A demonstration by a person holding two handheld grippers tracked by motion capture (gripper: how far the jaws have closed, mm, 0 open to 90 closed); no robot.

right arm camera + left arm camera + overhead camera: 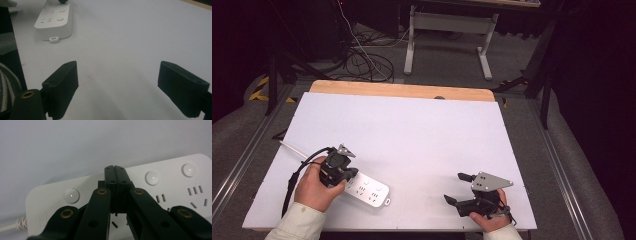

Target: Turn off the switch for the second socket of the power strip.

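A white plastic power strip with round switch buttons lies lower left on the white desk. The left tongs, closed empty, press its top. The right tongs wait open, lower right. Any pressing looks just begun.

Left gripper & right gripper: black w/ brass screws, grey three-cornered plates, black cables. Cream sleeves.

The power strip lies on the table's near-left part, its cord trailing left.
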